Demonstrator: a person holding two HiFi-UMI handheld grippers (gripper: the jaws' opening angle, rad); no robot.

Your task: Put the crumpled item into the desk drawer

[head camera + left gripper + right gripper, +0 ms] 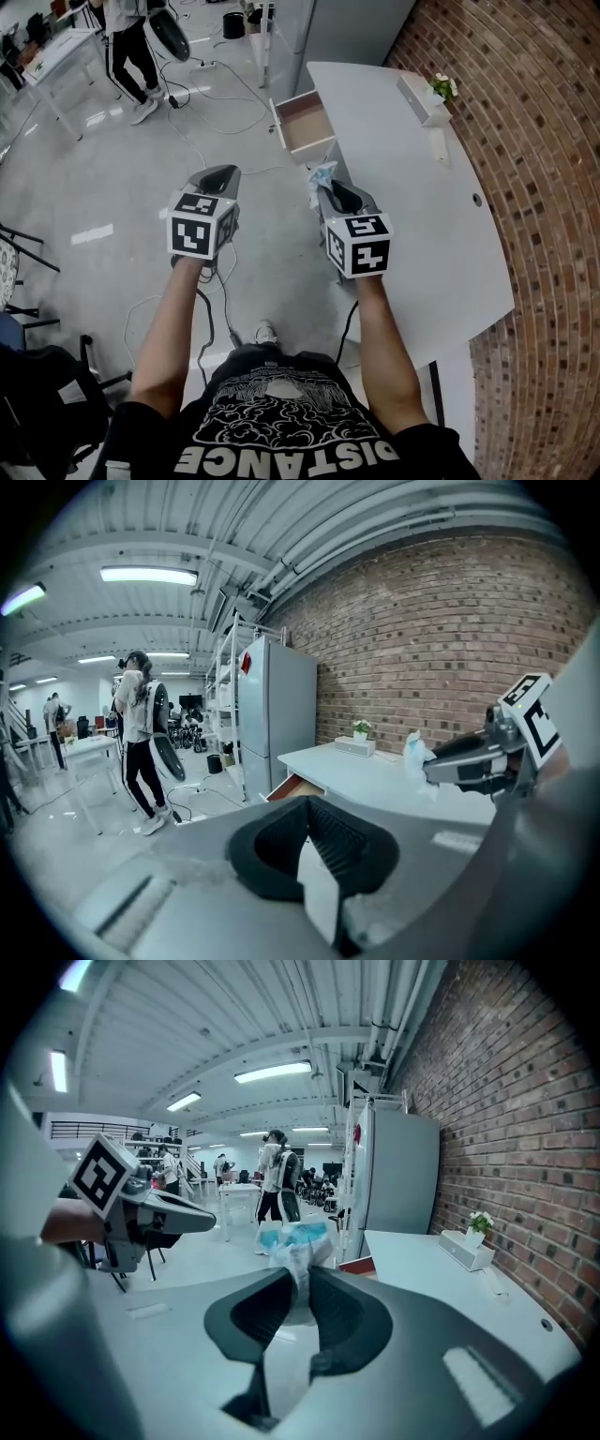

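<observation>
The right claw [298, 1283] is clamped on the wad [296, 1239], a crumpled white and light-blue thing. The wad's lower part is pinched between the ribbed pads and the rest bulges out past the tips. In the head view the right claw [323, 185] hangs in the air at the left edge of the worktop [412, 206], with the wad [319, 174] at its front.

The drawer [306, 123] stands pulled out of the worktop's left side, ahead of the right claw and a little to its left, well apart from the wad. In the right gripper view the drawer [359, 1265] shows just right of the wad and behind it.

The left claw [307, 810] has its jaws together with nothing between them. In the head view the left claw [217, 174] hangs over the floor [84, 178], to the left of the right claw, level with it and apart from it.

Far ahead of the right claw and to its right, a planter [427, 97] with small flowers sits on the worktop by the brick wall [534, 141]. A fridge [277, 716] stands beyond the drawer. A person [131, 42] stands on the floor far ahead of the left claw, with cables [216, 94] lying nearby.
</observation>
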